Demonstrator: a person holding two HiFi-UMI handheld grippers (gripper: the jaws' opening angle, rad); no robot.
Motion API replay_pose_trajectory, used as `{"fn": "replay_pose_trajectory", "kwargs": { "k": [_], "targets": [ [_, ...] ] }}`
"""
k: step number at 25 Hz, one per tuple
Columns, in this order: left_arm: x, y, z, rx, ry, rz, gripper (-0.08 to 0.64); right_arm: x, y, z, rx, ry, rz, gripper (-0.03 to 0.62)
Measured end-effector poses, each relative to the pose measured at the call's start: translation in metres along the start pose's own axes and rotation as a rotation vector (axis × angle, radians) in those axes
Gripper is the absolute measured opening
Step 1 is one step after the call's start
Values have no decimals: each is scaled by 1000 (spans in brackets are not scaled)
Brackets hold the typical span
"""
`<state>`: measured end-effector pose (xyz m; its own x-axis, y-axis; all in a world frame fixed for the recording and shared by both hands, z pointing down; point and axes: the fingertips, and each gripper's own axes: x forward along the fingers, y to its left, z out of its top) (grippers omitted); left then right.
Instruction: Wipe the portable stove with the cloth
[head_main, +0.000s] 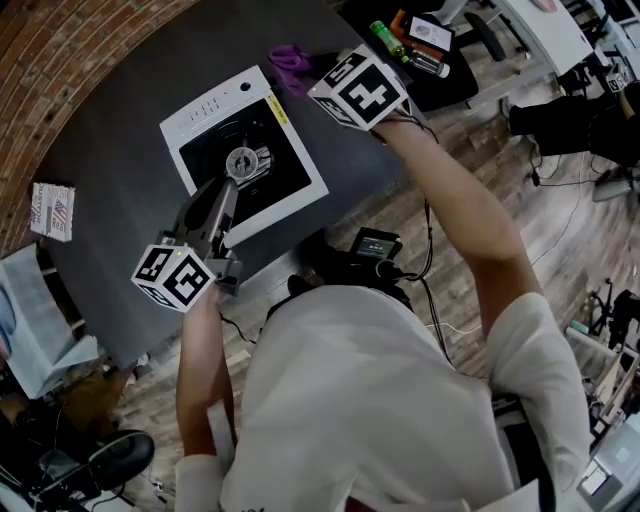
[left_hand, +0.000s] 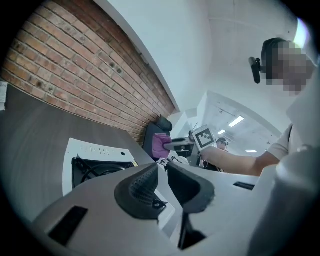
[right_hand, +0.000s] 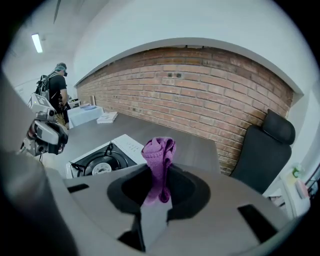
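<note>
Wiping not yet begun: right gripper (right_hand: 159, 176) pinches the cloth (right_hand: 159, 149) by the stove's (head_main: 215, 108) far right corner (left gripper (left_hand: 161, 182) slightly spread, empty); next, lower it on.

White, seemingly short-sleeved shirt (head_main: 380, 400); grey left gripper (left_hand: 162, 169) and right gripper (right_hand: 159, 172), black-and-white marker cubes (head_main: 172, 277) (head_main: 360, 90).

The head view looks steeply down from above the person onto the dark counter (head_main: 110, 150), with the portable stove (head_main: 243, 160) near the middle. The left gripper view rides low on the left tongs (left_hand: 162, 172), close over the counter, facing across the stove toward the brick wall (left_hand: 75, 75) and the right tongs (left_hand: 175, 145). The right gripper view sits higher and faces that wall past the cloth (right_hand: 159, 150) at its tips. All three views share the stove.
</note>
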<state>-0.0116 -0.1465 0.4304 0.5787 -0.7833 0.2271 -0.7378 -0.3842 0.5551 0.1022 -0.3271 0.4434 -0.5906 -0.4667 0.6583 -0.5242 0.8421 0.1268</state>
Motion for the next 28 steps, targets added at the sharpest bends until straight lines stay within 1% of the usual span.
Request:
{"fn": "replay_pose_trajectory", "kwargs": {
  "k": [4,12,20,25,28],
  "targets": [
    [-29,-17,-8,3,-9,-27,69,-28,31,-10,39,-21,-21,88],
    [-81,-49,-36,11,-17,-80,69,-80,98,-27,75,-74,-50,89],
    [-110,-86,-51,37,-29,-138,69,-138,136,-42,133,-173,-107,89],
    [-129,-105,-52,75,-50,-167,69,-168,161,-51,173,-218,-127,89],
    [-138,-114,-57,83,-56,-183,69,-183,176,-58,190,-232,-133,89]
  ]
}}
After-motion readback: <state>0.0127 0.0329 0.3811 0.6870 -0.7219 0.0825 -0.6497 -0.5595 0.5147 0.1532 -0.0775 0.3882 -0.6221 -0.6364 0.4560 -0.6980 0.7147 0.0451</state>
